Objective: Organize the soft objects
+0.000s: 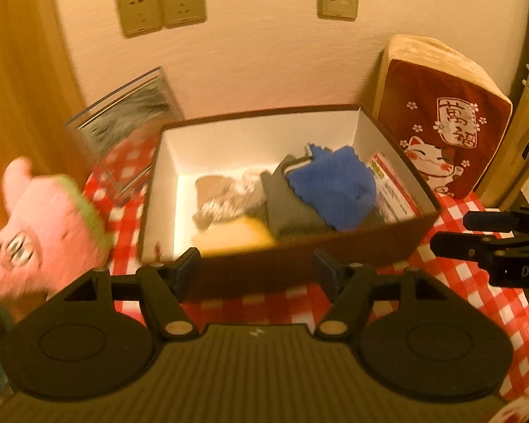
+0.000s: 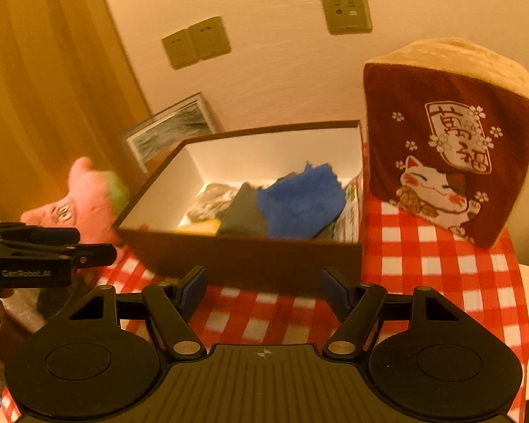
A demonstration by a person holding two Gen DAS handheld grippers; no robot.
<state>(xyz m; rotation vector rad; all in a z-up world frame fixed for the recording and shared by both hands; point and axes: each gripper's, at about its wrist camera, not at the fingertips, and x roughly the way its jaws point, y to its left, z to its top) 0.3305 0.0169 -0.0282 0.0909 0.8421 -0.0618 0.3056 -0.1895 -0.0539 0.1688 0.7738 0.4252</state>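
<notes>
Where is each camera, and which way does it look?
Left wrist: on the left gripper, facing the brown box and pink plush; own open fingers show, right gripper at right.
Right wrist: on the right gripper, facing the box and cat cushion; own open fingers show.
Shared: box, blue cloth, plush, cushion.

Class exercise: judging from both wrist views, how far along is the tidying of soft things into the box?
Done: blue cloth and grey cloth lie inside the box. In hand: nothing; left gripper and right gripper are open. Left: pink plush and cat cushion remain outside.
</notes>
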